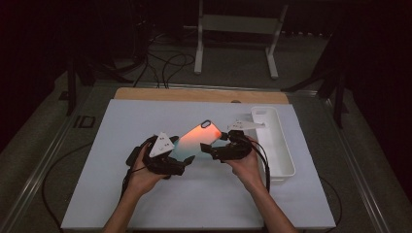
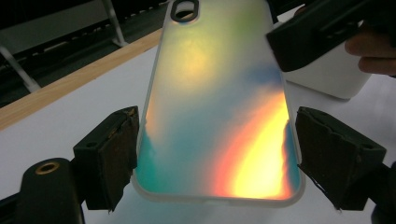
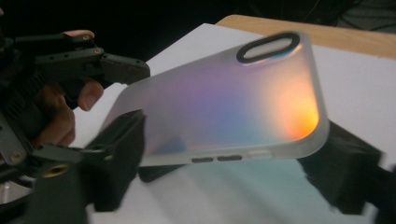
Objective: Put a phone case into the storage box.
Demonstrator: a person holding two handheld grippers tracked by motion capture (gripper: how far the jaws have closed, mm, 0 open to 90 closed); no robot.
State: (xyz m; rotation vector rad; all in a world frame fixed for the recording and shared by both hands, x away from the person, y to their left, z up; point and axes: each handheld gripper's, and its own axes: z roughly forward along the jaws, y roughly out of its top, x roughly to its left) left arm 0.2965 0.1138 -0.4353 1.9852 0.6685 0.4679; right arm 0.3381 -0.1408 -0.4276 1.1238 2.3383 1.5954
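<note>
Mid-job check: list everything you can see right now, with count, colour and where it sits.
phone case: one, iridescent orange to teal, held above the mat between both grippers
tray: one, white, right side of the mat
mat: one, white, covering the table
table edge: one, wood, far side
frame: one, white, on the floor beyond
left gripper: one, black, clamped across the case's bottom end
right gripper: one, black, at the case's side edge
hands: two, holding the grippers

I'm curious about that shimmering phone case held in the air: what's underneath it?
Under the phone case lies the bare white table mat, a greenish glow cast on it. The case itself covers part of the mat.
</note>
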